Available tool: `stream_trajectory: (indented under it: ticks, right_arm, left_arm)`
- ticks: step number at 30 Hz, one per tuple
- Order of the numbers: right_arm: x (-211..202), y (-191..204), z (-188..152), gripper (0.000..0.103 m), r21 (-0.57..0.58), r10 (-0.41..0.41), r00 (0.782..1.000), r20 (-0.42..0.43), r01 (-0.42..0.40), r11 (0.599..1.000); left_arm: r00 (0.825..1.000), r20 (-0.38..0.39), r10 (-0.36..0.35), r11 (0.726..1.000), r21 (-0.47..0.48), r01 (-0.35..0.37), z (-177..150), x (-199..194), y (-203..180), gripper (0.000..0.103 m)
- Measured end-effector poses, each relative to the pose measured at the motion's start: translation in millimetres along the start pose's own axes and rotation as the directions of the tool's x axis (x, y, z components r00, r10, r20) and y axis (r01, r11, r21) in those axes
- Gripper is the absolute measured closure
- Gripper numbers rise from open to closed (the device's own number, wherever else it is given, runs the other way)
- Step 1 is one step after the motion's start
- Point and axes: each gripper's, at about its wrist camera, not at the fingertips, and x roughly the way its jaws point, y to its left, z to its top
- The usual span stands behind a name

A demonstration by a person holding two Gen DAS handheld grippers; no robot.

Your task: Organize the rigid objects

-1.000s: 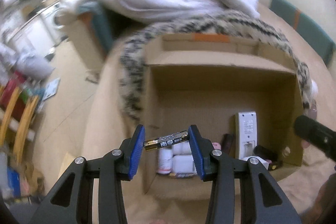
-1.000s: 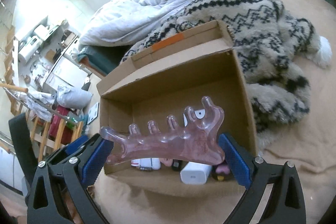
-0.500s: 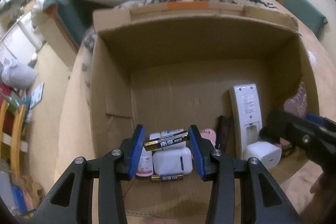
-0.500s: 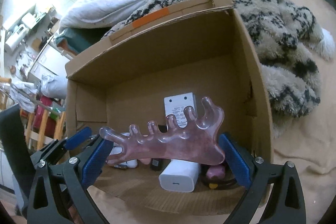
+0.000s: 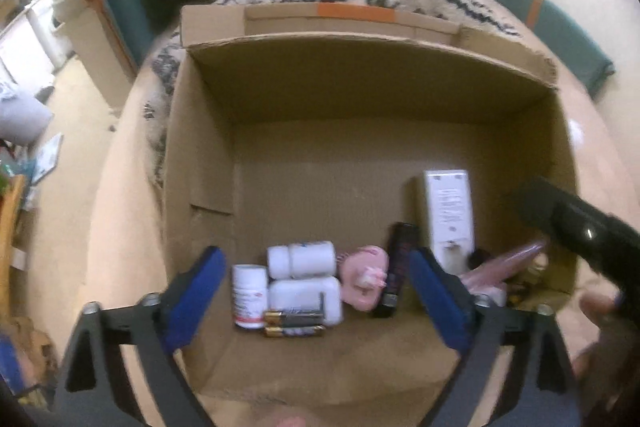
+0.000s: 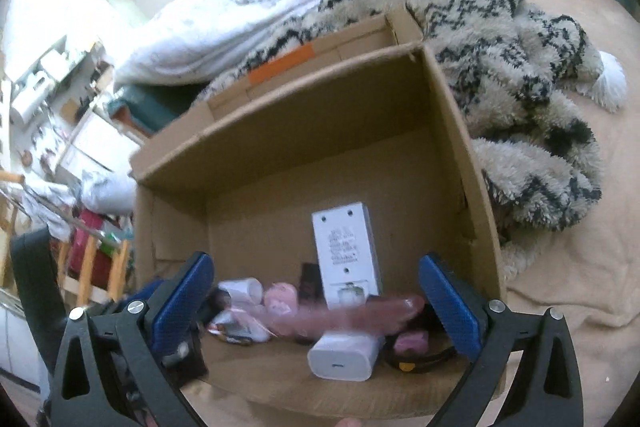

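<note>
- Two grippers point down into the open brown cardboard box (image 5: pixel 360 155), which sits on a tan bed cover beside a black-and-cream patterned fleece blanket (image 6: pixel 520 75).
- White rectangular remote control (image 6: pixel 346 251) lies back-up on the box floor, its long axis running from the near clutter toward the far wall.
- Translucent pink comb-shaped plastic piece (image 6: pixel 360 315) appears blurred between the right gripper (image 6: pixel 316 303) pads; its long axis runs crosswise from pad to pad. The fingers stand wide, and contact with either pad cannot be confirmed from the blur, so it is probably dropping.
- White block charger (image 6: pixel 344 357) lies directly below that piece, near the front wall.
- Left gripper (image 5: pixel 316 291) jaws are opening, wide apart, with nothing between them.
- Two black-and-gold batteries (image 5: pixel 294 325) lie side by side on the box floor below the left fingers, long axes crosswise, touching the white case (image 5: pixel 306 297).
</note>
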Motion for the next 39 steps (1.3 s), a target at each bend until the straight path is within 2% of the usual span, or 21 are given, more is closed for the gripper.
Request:
stream_trajectory:
  ticks: [1, 5, 9, 15, 21, 27, 32, 35, 37, 39]
  right_arm:
    - [-5.6, 0.9, 0.0, 0.000, -0.007, -0.003, 1.000, 0.020, 0.003, 1.000]
    - [-33.1, 12.0, -0.4, 0.000, -0.061, -0.021, 0.995, 0.096, 0.027, 0.998]
    - [-65.8, 25.8, -2.3, 0.000, -0.100, -0.036, 0.987, 0.154, 0.052, 0.994]
    - [-110.1, 42.2, -22.4, 0.000, -0.134, -0.034, 0.976, 0.213, 0.064, 0.989]
    - [-136.4, 50.1, -55.3, 0.000, -0.163, -0.048, 0.975, 0.217, 0.085, 0.983]
    - [-144.0, 54.3, -94.2, 0.000, -0.216, -0.079, 0.971, 0.224, 0.129, 0.968]
    - [-149.6, 54.5, -121.9, 0.000, -0.263, -0.097, 0.951, 0.293, 0.178, 0.948]
    - [-151.4, 57.0, -122.2, 0.000, -0.270, -0.108, 0.937, 0.333, 0.205, 0.941]
    - [-152.0, 55.8, -120.3, 0.000, -0.266, -0.106, 0.928, 0.356, 0.210, 0.941]
    - [-148.8, 54.8, -119.5, 0.000, -0.260, -0.127, 0.930, 0.345, 0.224, 0.939]
  left_arm:
    - [1.000, 0.008, -0.011, 1.000, 0.002, 0.011, -0.4, -5.2, -0.6, 0.000]
    - [0.999, 0.022, -0.024, 1.000, -0.019, 0.025, 2.3, -27.4, 6.3, 0.000]
    - [0.997, 0.077, -0.008, 0.998, -0.063, 0.013, 2.2, -63.8, 22.7, 0.000]
    - [0.973, 0.223, 0.058, 0.997, -0.070, -0.043, -15.7, -128.1, 38.2, 0.000]
    - [0.952, 0.301, 0.058, 0.994, -0.102, -0.028, -47.3, -170.9, 47.9, 0.000]
    - [0.941, 0.327, 0.087, 0.994, -0.095, -0.059, -85.8, -184.2, 50.0, 0.000]
    - [0.930, 0.357, 0.093, 0.994, -0.081, -0.068, -110.7, -181.0, 50.1, 0.000]
    - [0.916, 0.379, 0.133, 0.991, -0.078, -0.111, -115.6, -176.9, 46.1, 0.000]
    - [0.908, 0.400, 0.128, 0.991, -0.087, -0.101, -115.7, -177.9, 46.7, 0.000]
    - [0.902, 0.408, 0.137, 0.990, -0.077, -0.116, -116.1, -178.1, 44.5, 0.000]
